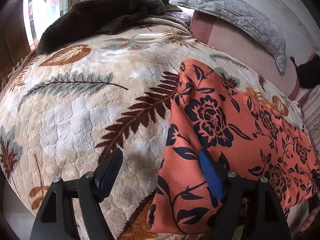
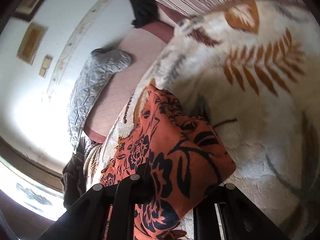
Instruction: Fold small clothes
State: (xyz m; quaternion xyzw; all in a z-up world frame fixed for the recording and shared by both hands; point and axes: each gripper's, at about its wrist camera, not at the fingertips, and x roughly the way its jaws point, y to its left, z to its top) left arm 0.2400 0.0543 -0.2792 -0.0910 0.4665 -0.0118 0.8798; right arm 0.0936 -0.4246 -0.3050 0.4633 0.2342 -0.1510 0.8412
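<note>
Orange floral garment [image 2: 170, 150] is pinched by the right gripper [image 2: 172, 192]; left gripper [image 1: 160, 172], wide, empty, waits at garment's nine o'clock edge. Corners should be matched before release.

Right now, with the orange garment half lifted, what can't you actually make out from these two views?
- Right gripper jaws: right wrist view, buried under the orange floral garment; its pads and the held edge are hidden.
- Garment's lower and right edges: left wrist view, cut off by the frame and the left gripper.
- Leaf-print blanket: right wrist view, motion-blurred.
- Dark item by the grey pillow: left wrist view, too small.
</note>
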